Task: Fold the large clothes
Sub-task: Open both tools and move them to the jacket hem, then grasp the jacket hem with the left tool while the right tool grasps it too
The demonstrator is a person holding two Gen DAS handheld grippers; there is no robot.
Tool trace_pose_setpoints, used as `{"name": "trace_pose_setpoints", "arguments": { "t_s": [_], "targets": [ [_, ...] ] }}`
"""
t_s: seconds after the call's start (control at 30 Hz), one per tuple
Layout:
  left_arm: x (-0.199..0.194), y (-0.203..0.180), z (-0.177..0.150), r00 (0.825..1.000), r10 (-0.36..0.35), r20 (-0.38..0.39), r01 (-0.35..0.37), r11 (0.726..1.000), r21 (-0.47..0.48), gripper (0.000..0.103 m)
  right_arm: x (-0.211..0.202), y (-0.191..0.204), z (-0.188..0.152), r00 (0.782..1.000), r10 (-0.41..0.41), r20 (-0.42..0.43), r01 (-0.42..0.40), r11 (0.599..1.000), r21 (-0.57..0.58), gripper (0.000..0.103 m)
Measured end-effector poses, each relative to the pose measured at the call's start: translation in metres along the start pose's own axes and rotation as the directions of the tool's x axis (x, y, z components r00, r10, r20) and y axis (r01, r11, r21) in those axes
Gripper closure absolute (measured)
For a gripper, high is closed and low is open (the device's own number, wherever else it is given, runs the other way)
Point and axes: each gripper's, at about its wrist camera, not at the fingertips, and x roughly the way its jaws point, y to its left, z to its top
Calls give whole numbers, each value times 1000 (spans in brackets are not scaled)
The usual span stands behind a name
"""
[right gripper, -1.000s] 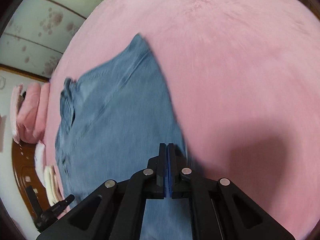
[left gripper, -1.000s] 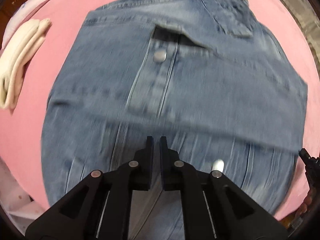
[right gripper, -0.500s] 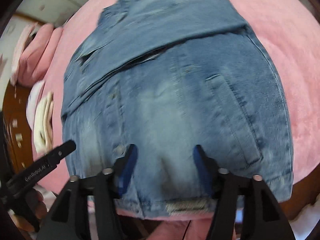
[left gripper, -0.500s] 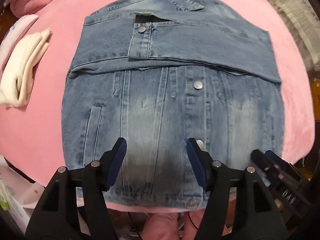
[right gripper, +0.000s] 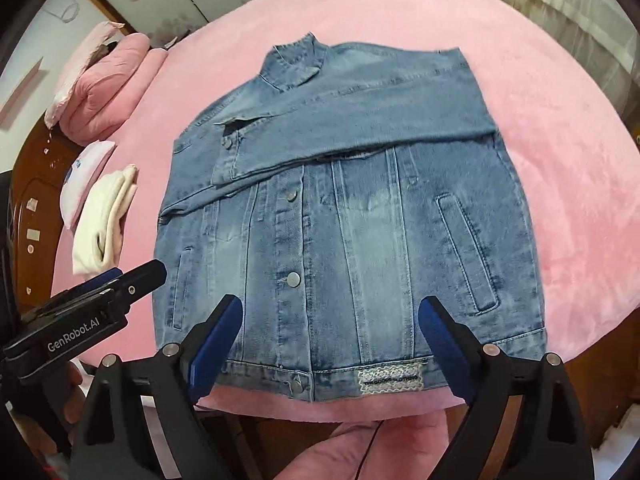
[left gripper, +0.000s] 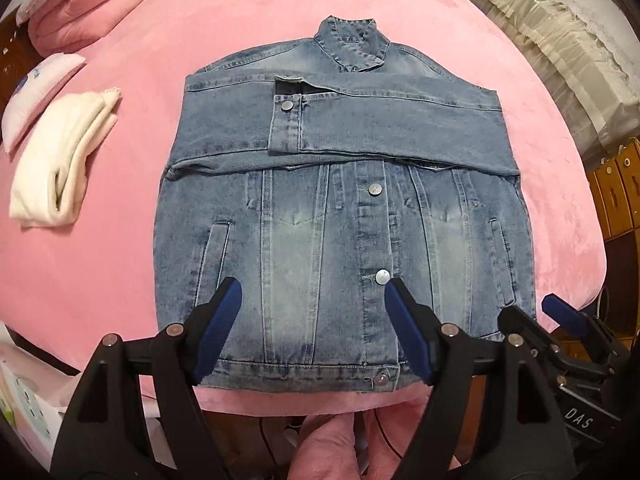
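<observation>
Denim jacket: lies flat, front up, in the middle of the frame in both views; collar toward the top, hem toward the bottom, both sleeves folded across the chest.
Hem edge: runs just inside the near rim of the bed, close to the fingertips of both tools; a patterned label sits on the waistband in the right wrist view.
Left hand-held gripper: jaws apart and opening, blue pads over the lower jacket front, nothing between them and no pad pressing on cloth.
Right hand-held gripper: jaws wide apart and opening, above the hem; nothing clamped.
Open room: bare pink cover to the left, right and top of the jacket; least room at the bottom, where hem and bed rim nearly meet.
Bed: soft pink plush cover, smooth.
Folded cream cloth: at the left of the frame, well apart from the jacket.
Small pale pillow: just beside the cream cloth, farther left.
Pink bedding roll: upper left corner.
Room: pale curtain at the upper right; wooden furniture at the right edge.
</observation>
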Motion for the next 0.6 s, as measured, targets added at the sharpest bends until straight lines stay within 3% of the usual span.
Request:
{"name": "trace_pose_setpoints", "arguments": {
  "t_s": [0.13, 0.27, 0.4, 0.5, 0.6],
  "targets": [
    [6, 11, -14, 1000, -2, -13, 1, 999, -33, 31, 6, 2, -4, 1000, 18, 12, -18, 1000, 14, 12],
    [19, 32, -36, 997, -72, -36, 67, 992, -106, 31, 25, -7, -14, 1000, 26, -9, -25, 998, 54, 12],
    [38, 62, -65, 995, -89, -53, 77, 978, -196, 31, 39, -20, -33, 1000, 5, -22, -4, 999, 52, 12],
    [52, 88, -90, 994, -81, -75, 57, 957, -285, 31, 54, -35, -51, 999, 18, -42, -14, 997, 74, 12],
    [67, 121, -120, 988, -121, -98, 69, 906, -418, 31, 67, -58, -74, 997, 51, -64, -40, 987, 159, 12]
  ]
}}
